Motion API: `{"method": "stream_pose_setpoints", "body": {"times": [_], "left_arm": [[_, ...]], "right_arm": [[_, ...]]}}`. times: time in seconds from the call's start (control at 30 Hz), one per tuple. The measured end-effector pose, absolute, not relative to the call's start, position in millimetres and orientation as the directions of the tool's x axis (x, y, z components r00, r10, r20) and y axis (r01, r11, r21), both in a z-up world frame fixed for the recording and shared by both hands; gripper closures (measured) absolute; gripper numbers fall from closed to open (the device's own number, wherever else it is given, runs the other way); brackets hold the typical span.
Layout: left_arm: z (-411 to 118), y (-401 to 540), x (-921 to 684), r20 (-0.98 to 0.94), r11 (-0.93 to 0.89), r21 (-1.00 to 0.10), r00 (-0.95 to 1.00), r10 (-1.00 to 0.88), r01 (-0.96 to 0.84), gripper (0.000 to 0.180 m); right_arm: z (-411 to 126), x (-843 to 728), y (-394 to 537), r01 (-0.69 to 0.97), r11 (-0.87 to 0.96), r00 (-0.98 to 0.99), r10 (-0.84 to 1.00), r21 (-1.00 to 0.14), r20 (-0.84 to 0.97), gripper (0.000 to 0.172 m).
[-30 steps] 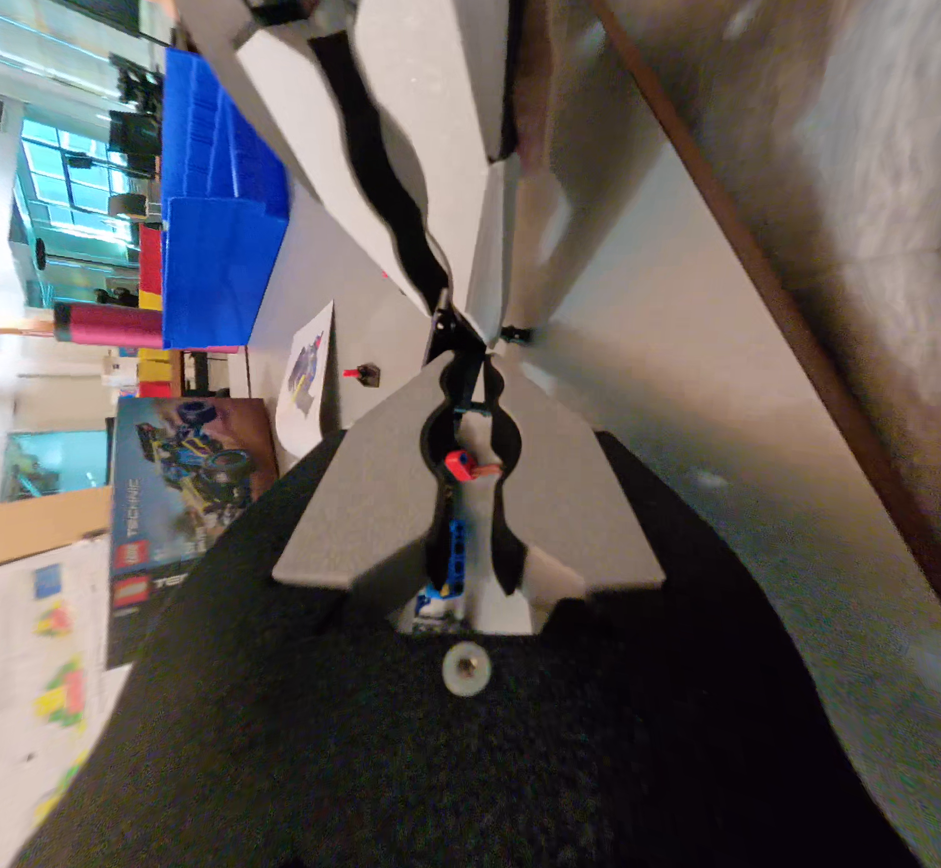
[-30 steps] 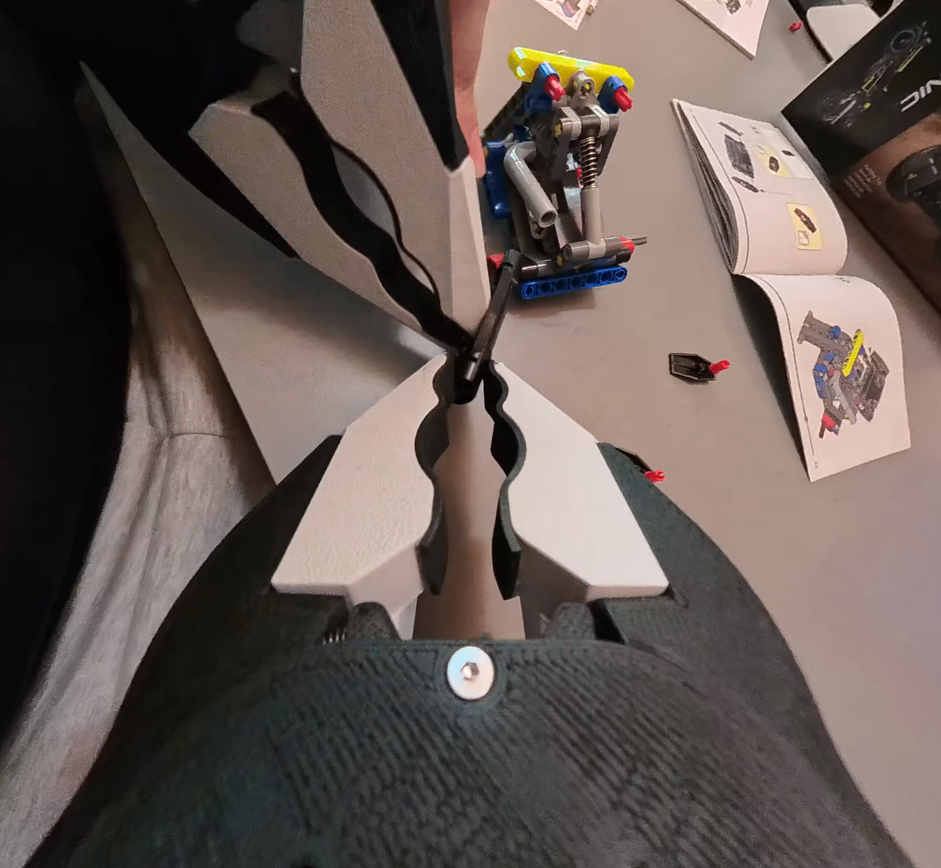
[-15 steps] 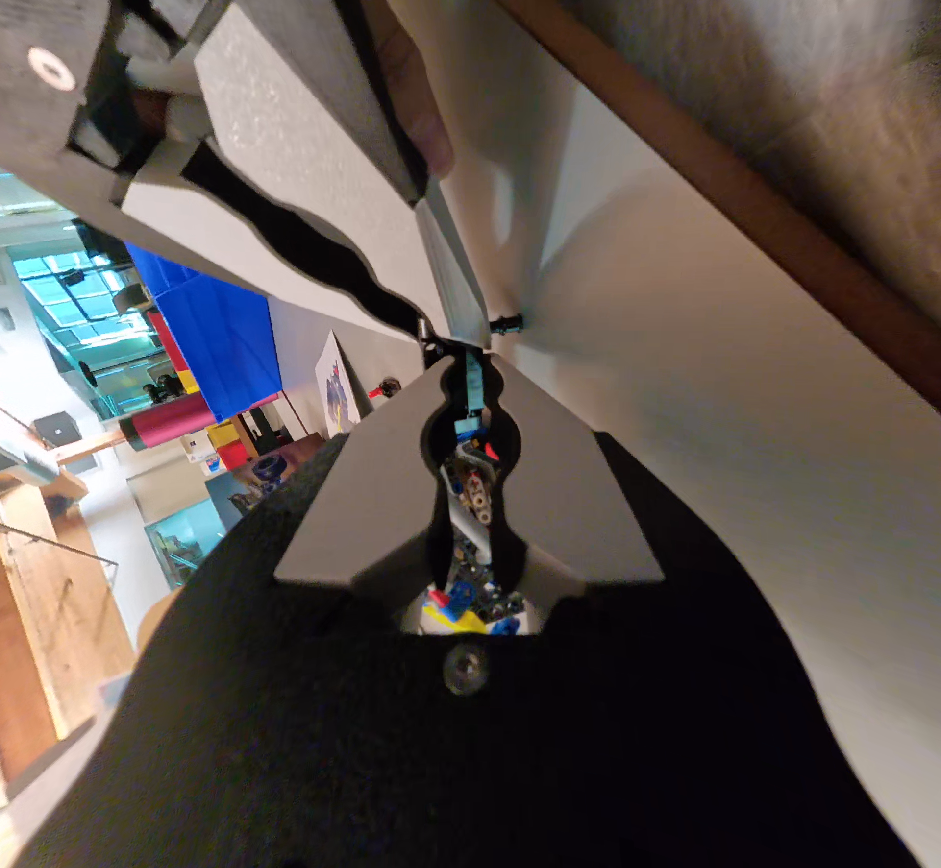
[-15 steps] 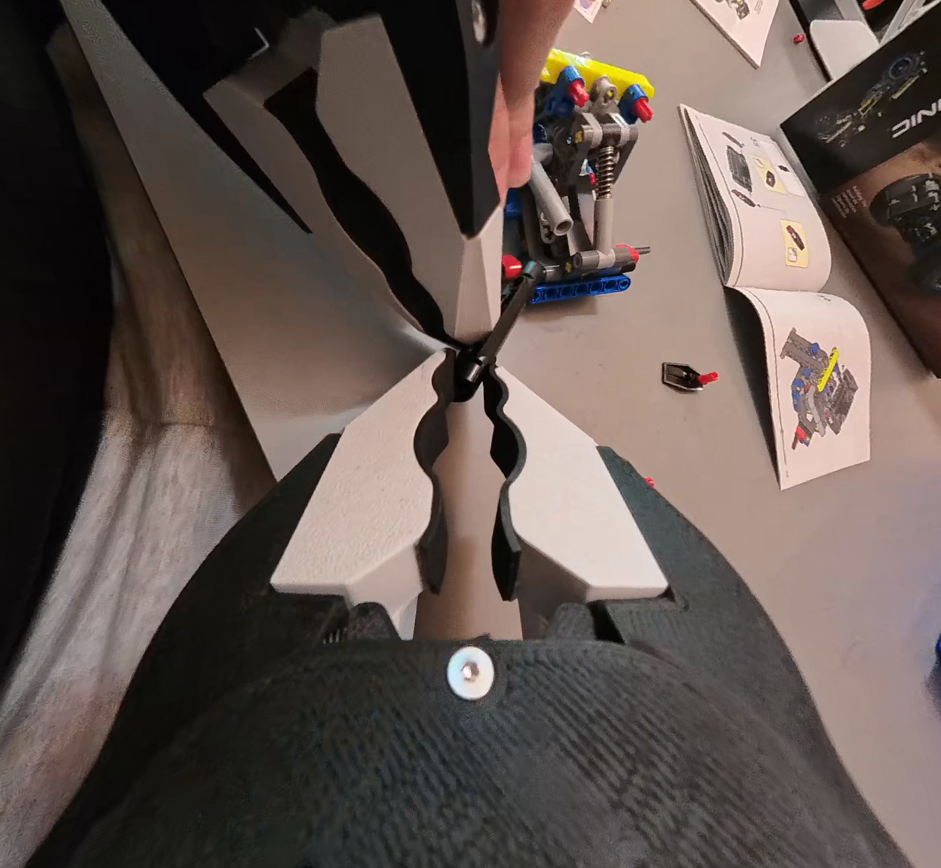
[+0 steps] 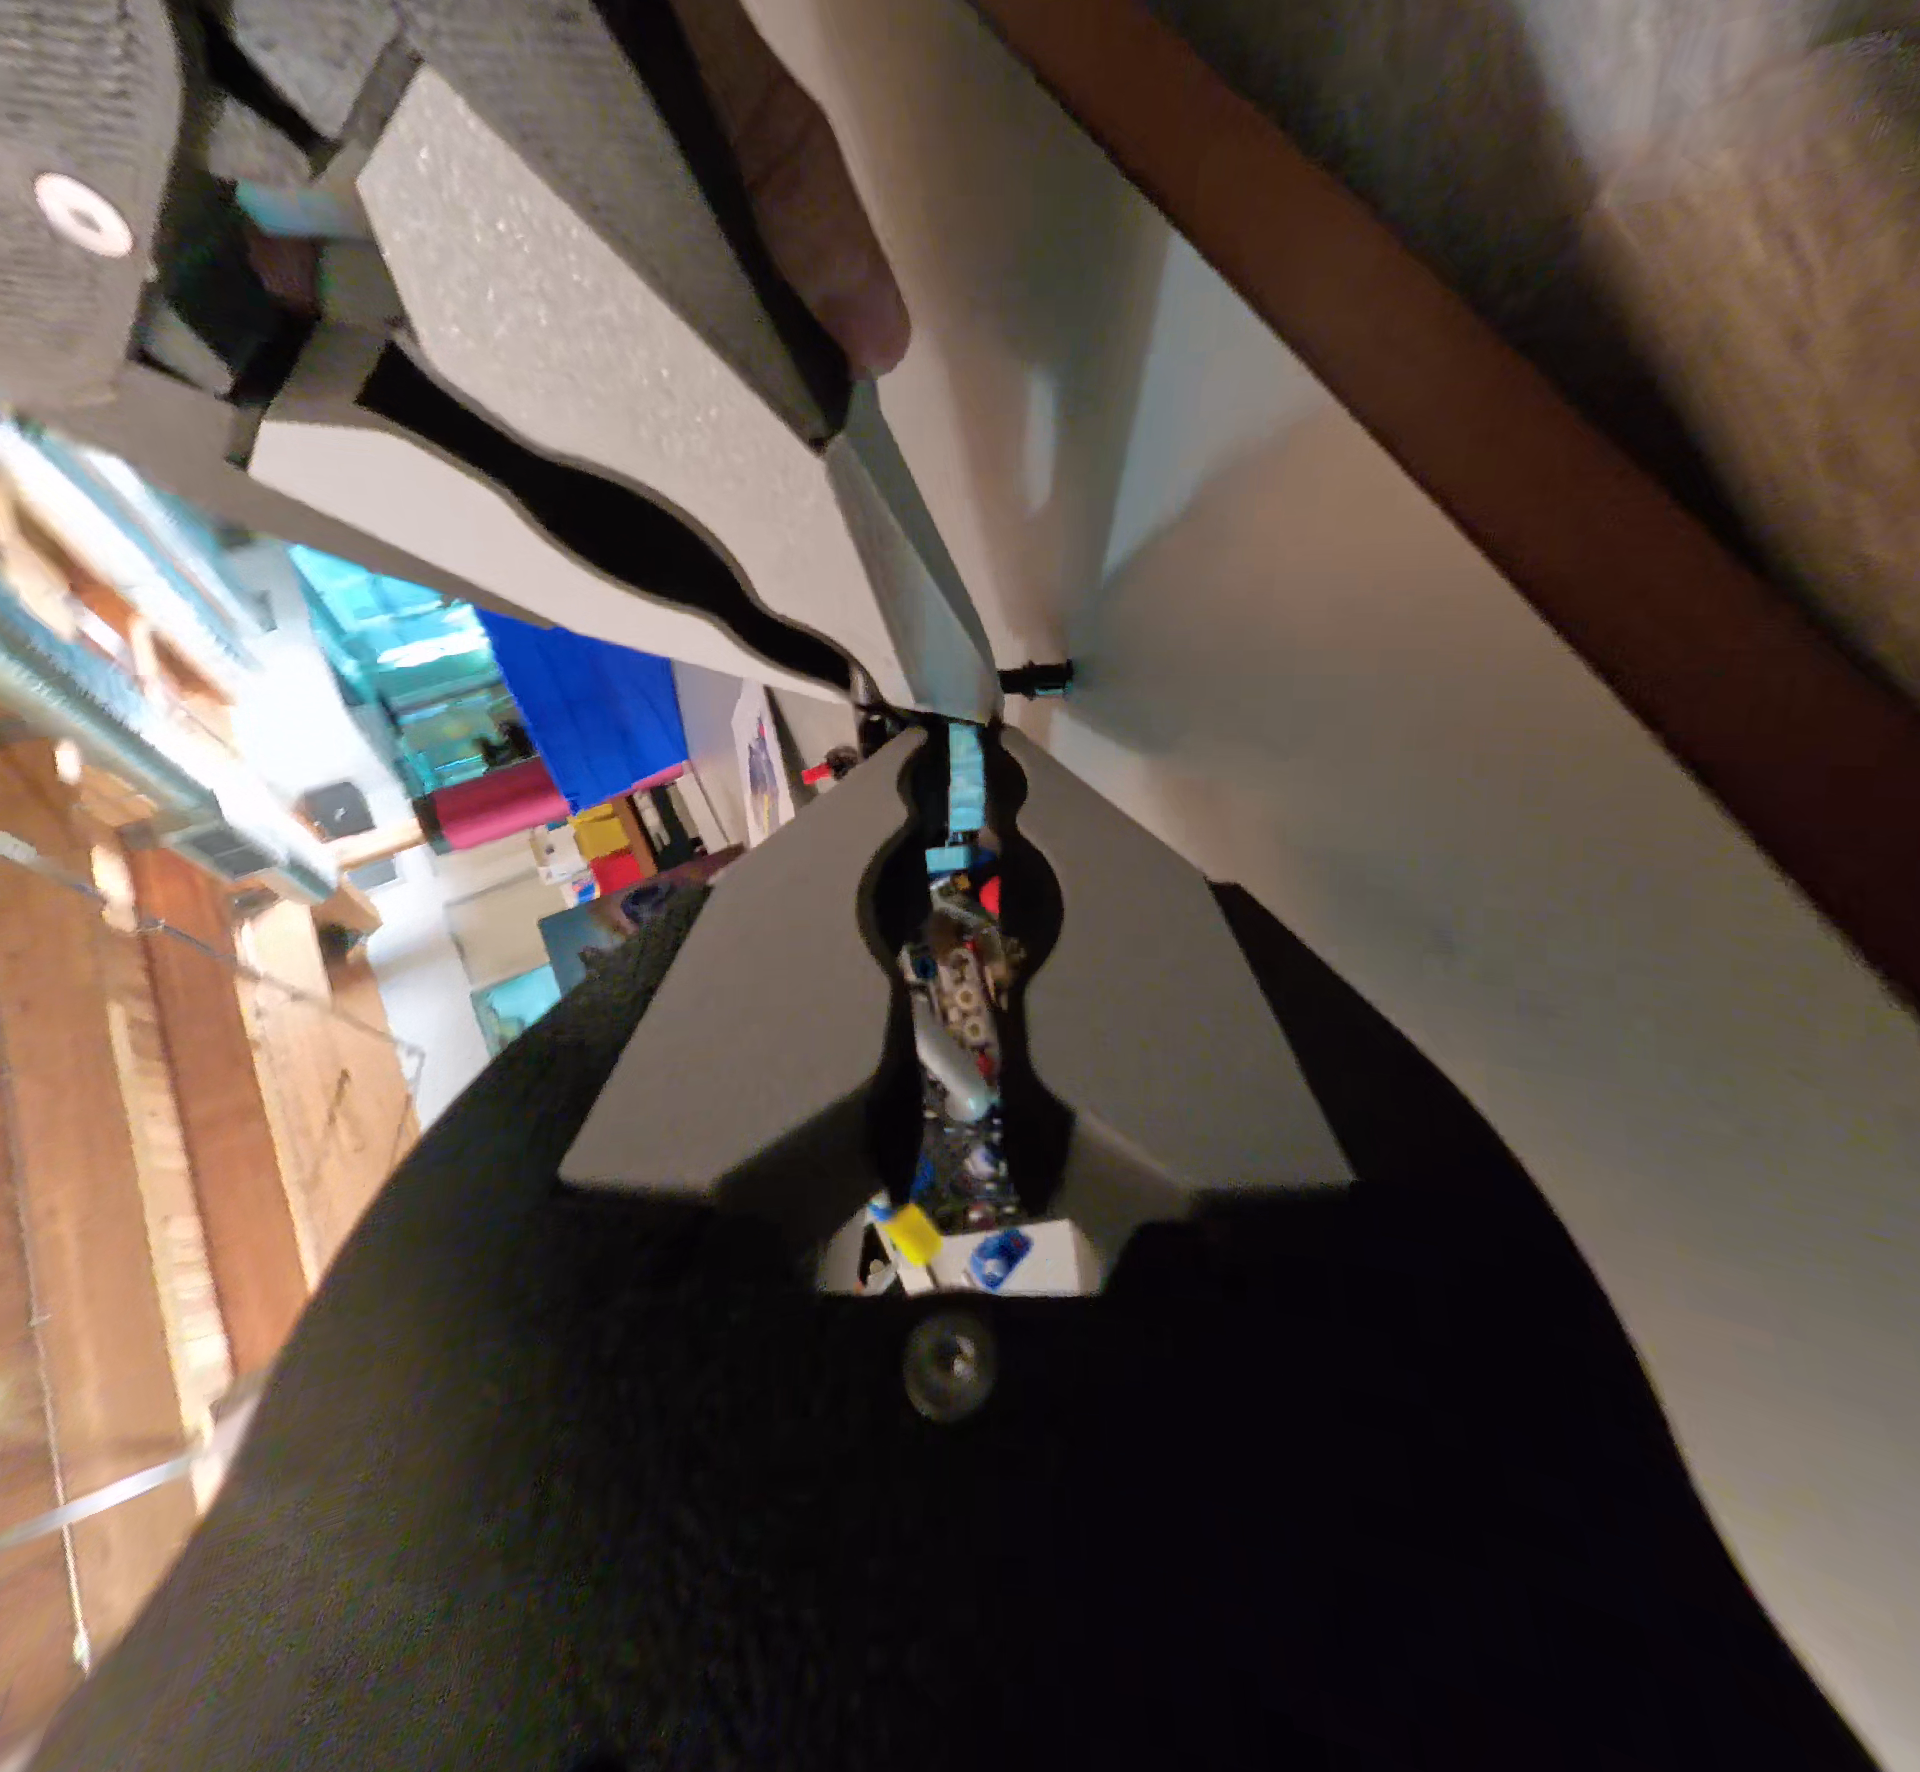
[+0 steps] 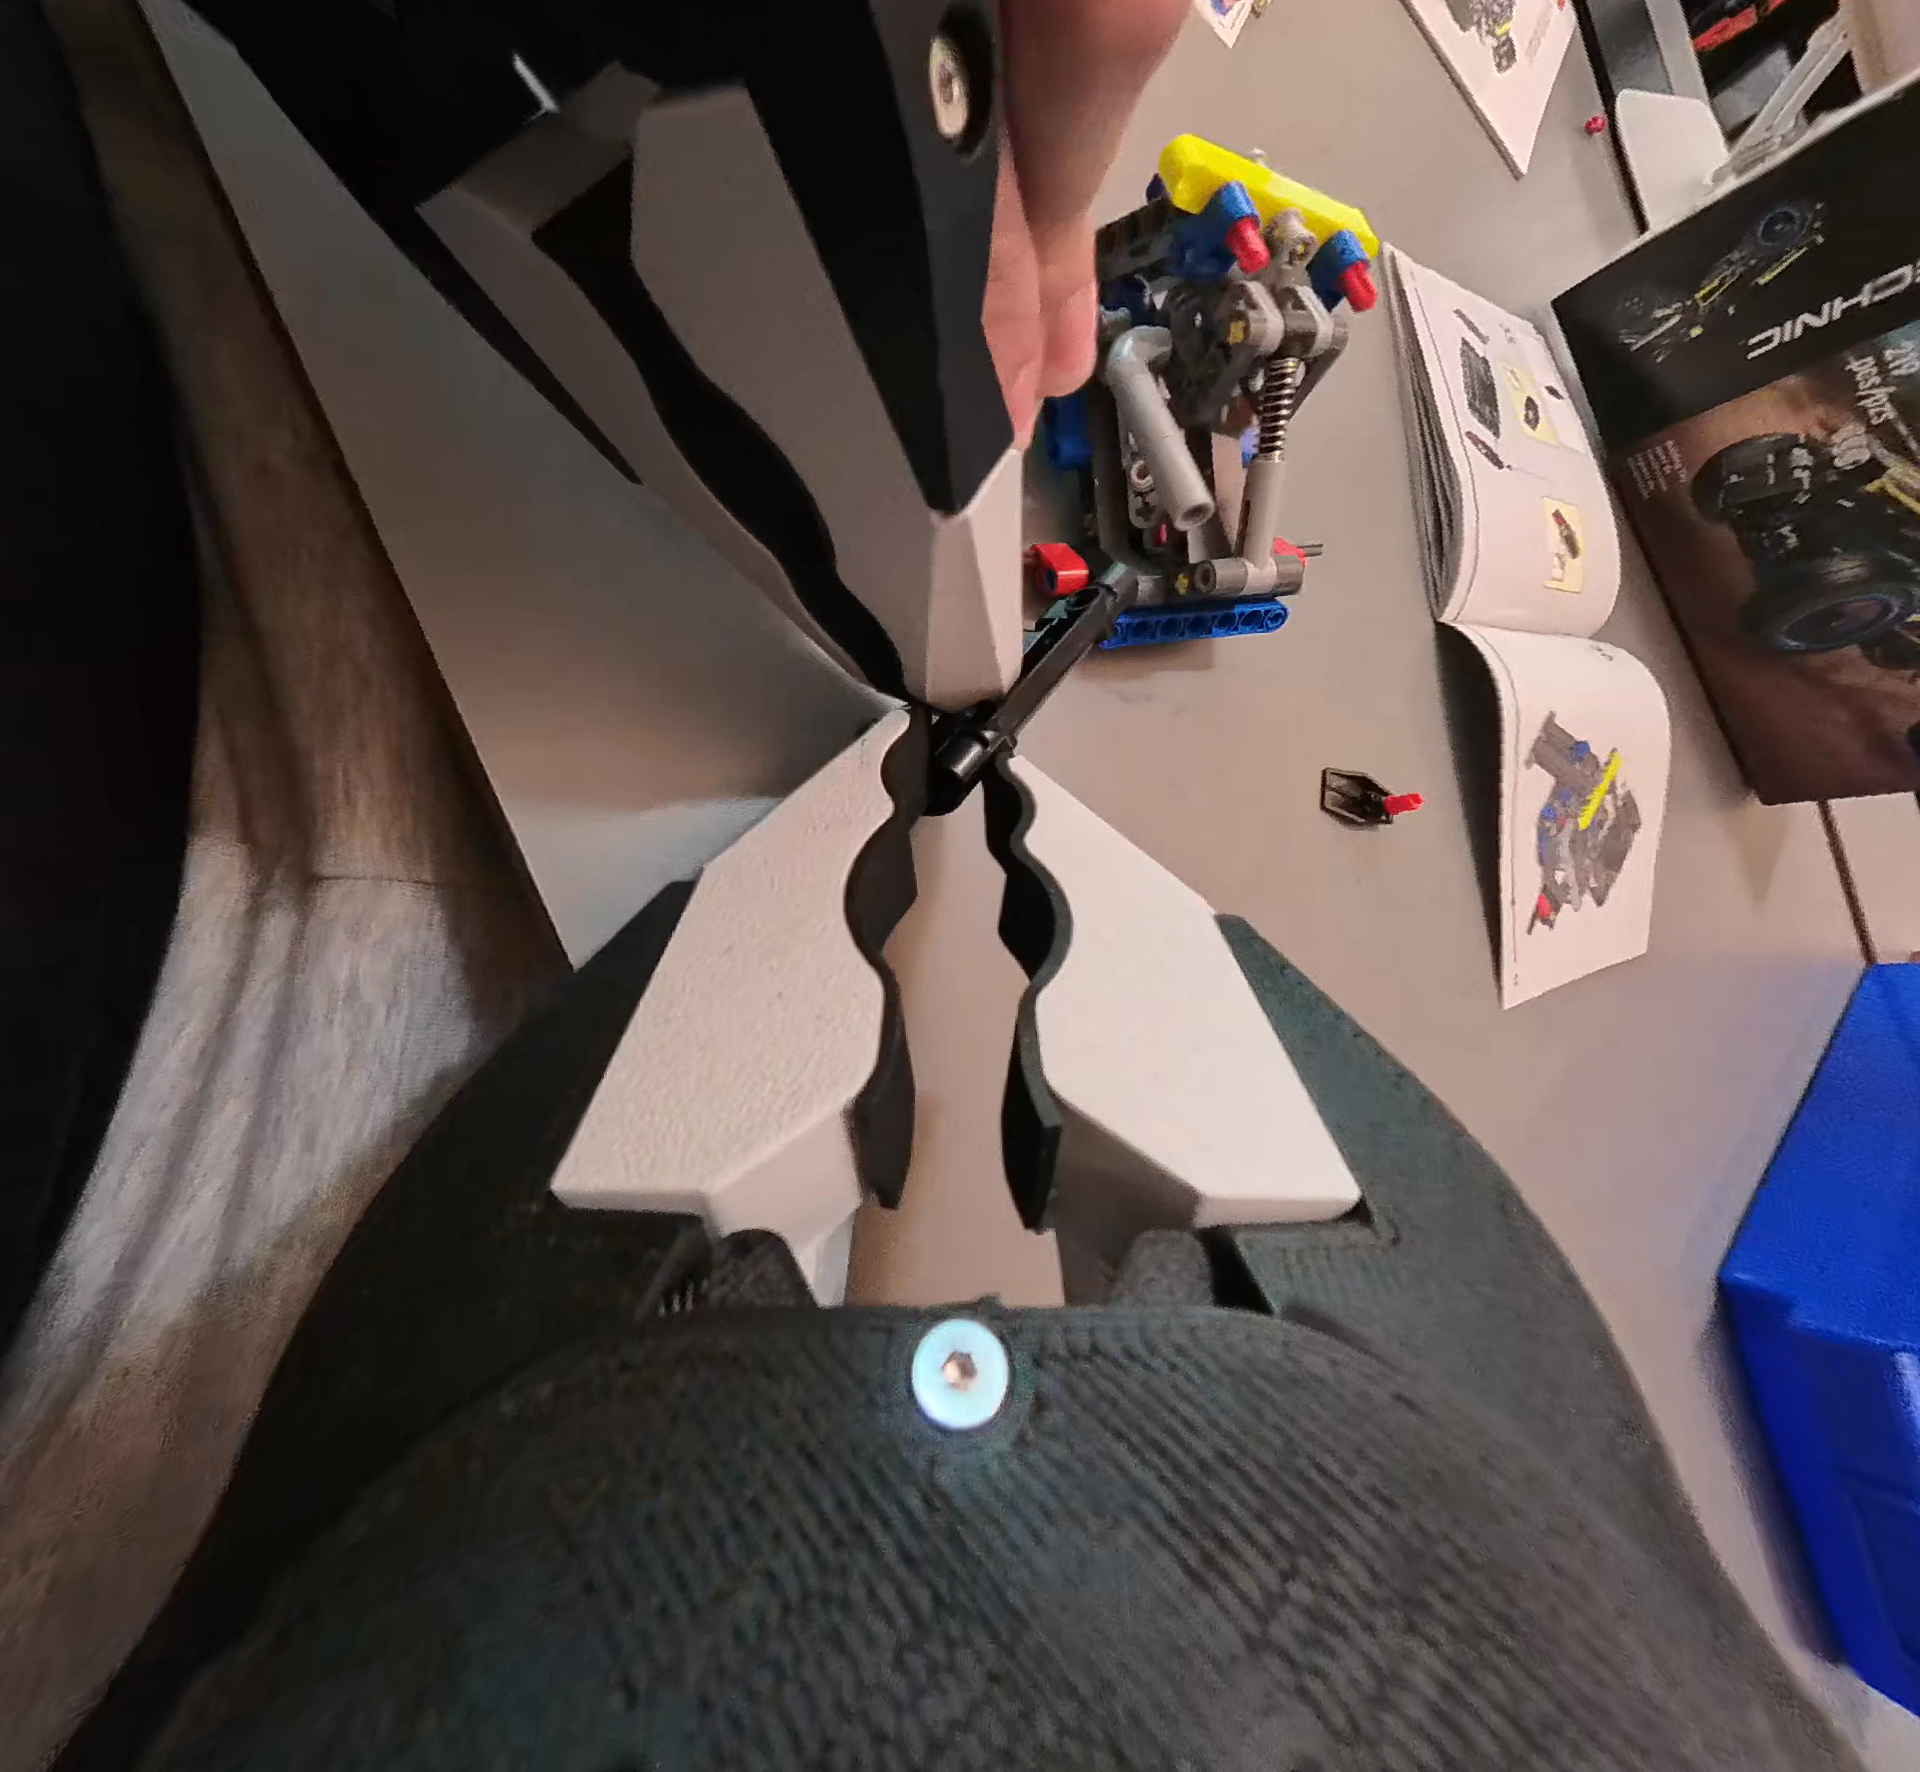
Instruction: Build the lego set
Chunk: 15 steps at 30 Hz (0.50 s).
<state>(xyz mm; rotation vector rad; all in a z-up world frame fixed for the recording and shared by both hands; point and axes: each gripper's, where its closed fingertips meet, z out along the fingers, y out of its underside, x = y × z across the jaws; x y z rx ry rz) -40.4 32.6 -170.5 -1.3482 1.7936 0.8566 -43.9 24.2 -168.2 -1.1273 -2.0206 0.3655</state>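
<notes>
In the right wrist view my right gripper [image 6: 961, 746] is shut on the thick end of a thin black rod piece [image 6: 1049, 662], held just above the grey table [image 6: 1195, 891]. The rod slants up toward a grey, blue and yellow brick model [image 6: 1205, 392]. My left gripper [image 6: 935, 694] comes down from above, held by a hand [image 6: 1070, 112]. It is shut, and its tips meet the right gripper's tips beside the rod. In the left wrist view my left gripper [image 5: 961, 730] shows only a narrow slit. A black stub [image 5: 1034, 680] juts out beside the right gripper's finger [image 5: 935, 621].
An open instruction booklet [image 6: 1507, 496] and a dark toy box [image 6: 1787, 475] lie right of the model. A small black part with a red pin [image 6: 1361, 797] lies loose on the table. A blue bin [image 6: 1839, 1307] stands at the right. The table's brown edge [image 5: 1351, 320] runs close by. The grippers are tip to tip, or close to it.
Both grippers stayed tip to tip and moved closer to the model with the rod. The left gripper rolled, so its view turned. Its jaws closed slightly; the hand on it came further into view.
</notes>
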Motion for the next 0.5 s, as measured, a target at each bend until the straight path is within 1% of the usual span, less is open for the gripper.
{"method": "stream_pose_setpoints", "body": {"times": [0.07,0.13,0.23,0.33,0.43,0.5], "left_arm": [[-169.2,29.5,-42.2,-0.879,0.227,0.089,-0.184,-0.44,-0.97,0.178],[-168.8,30.6,-44.6,-0.908,0.208,0.057,-0.137,-0.395,-0.977,0.178],[-168.6,29.3,-46.7,-0.924,0.182,0.095,-0.154,-0.349,-0.979,0.178],[-169.0,28.6,-48.6,-0.921,0.179,0.096,-0.156,-0.357,-0.979,0.179],[-169.4,28.4,-48.2,-0.905,0.186,0.14,-0.202,-0.373,-0.972,0.179],[-169.8,28.3,-48.0,-0.895,0.202,0.152,-0.222,-0.387,-0.968,0.179]], "right_arm": [[-167.1,-45.1,21.3,0.593,0.6,-0.336,0.79,-0.537,0.512,0.163],[-167.0,-46.5,22.6,0.606,0.621,-0.365,0.772,-0.497,0.521,0.163],[-167.5,-48.0,21.7,0.599,0.673,-0.422,0.726,-0.434,0.543,0.163],[-167.9,-50.0,21.1,0.607,0.664,-0.412,0.733,-0.437,0.541,0.163],[-168.1,-50.1,20.6,0.601,0.648,-0.396,0.75,-0.468,0.531,0.163],[-168.1,-50.0,20.8,0.601,0.649,-0.392,0.748,-0.467,0.535,0.164]]}}
